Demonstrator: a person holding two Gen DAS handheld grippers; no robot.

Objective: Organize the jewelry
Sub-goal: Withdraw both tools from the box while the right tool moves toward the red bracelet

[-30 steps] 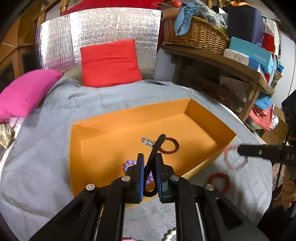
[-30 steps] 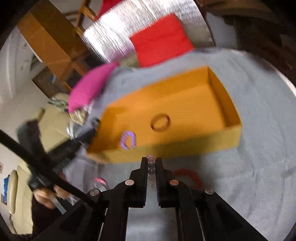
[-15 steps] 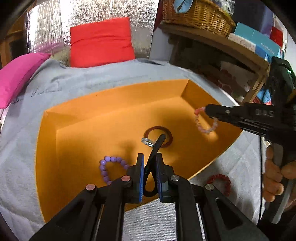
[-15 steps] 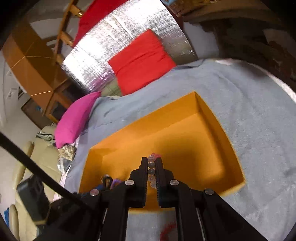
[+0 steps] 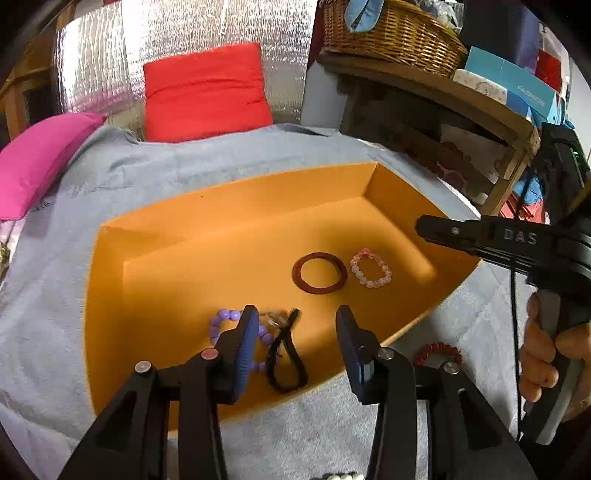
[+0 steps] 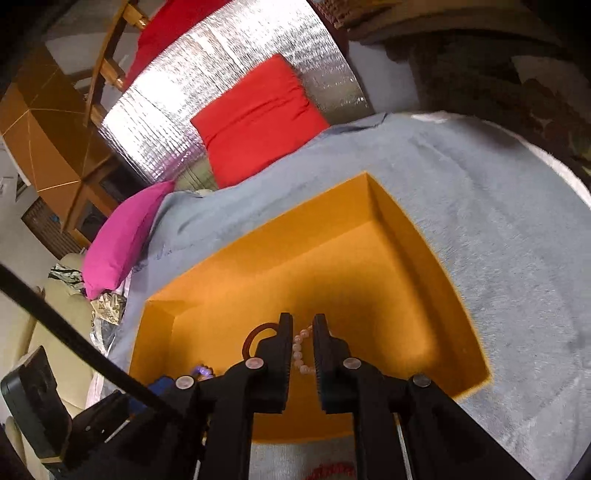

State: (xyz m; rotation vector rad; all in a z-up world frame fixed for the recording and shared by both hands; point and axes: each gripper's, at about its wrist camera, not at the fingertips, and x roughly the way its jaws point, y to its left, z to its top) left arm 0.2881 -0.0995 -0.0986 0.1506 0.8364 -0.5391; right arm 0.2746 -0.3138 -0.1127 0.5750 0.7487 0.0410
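An orange box (image 5: 229,206) lies on the grey cloth. Inside it are a dark red bangle (image 5: 320,273), a pink bead bracelet (image 5: 370,267), a purple bead bracelet (image 5: 225,318) and a black cord with a silver ring (image 5: 284,350). My left gripper (image 5: 295,321) is open above the black cord, holding nothing. My right gripper (image 6: 303,325) is open over the box; the pink bracelet (image 6: 300,354) lies below its jaws. It shows from the side in the left wrist view (image 5: 421,227). A red bead bracelet (image 5: 437,352) lies on the cloth outside the box.
A red cushion (image 5: 205,92) and a pink cushion (image 5: 37,158) lie behind the box against silver foil. A wooden shelf (image 5: 424,85) with a wicker basket (image 5: 388,33) stands at the right. White beads (image 5: 341,476) lie at the near edge.
My left gripper opened and the black cord with the ring dropped into the box. My right gripper opened and the pink bracelet now lies on the box floor.
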